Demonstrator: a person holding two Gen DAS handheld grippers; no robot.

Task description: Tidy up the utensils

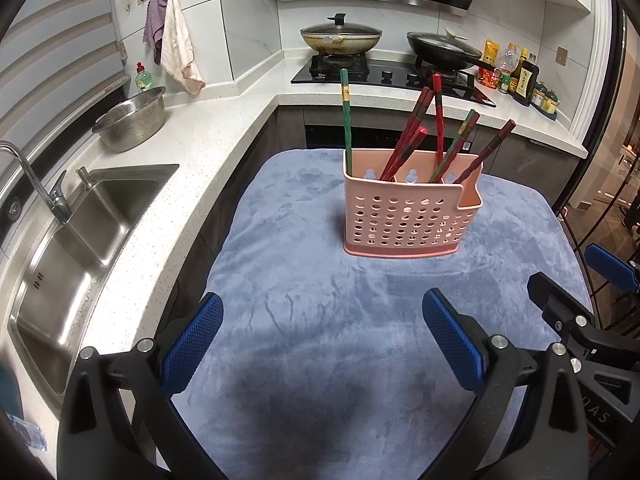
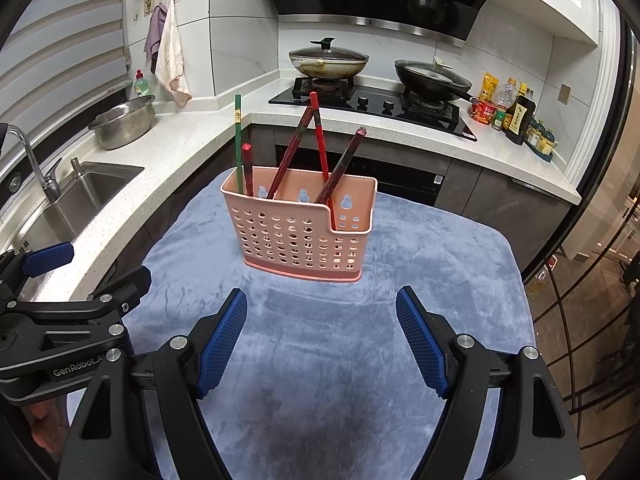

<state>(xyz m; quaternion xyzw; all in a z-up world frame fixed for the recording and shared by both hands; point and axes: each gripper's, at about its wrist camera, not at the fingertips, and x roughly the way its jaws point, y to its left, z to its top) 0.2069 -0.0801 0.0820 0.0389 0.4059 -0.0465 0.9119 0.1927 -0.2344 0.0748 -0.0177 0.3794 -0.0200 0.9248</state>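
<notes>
A pink perforated utensil holder (image 1: 408, 216) stands upright on the blue-grey cloth (image 1: 304, 312); it also shows in the right wrist view (image 2: 304, 236). Several red chopsticks (image 1: 408, 136) and a green chopstick (image 1: 346, 120) lean inside it, also seen in the right wrist view as red chopsticks (image 2: 320, 148) and a green one (image 2: 238, 140). My left gripper (image 1: 322, 336) is open and empty, short of the holder. My right gripper (image 2: 322, 332) is open and empty, also short of the holder. Each gripper shows at the edge of the other's view.
A steel sink (image 1: 80, 248) with a tap lies left. A steel colander (image 1: 132, 120) sits on the white counter. Two lidded pans (image 1: 340, 36) sit on the stove behind. Sauce bottles (image 1: 520, 76) stand at the back right. The cloth's right edge drops off.
</notes>
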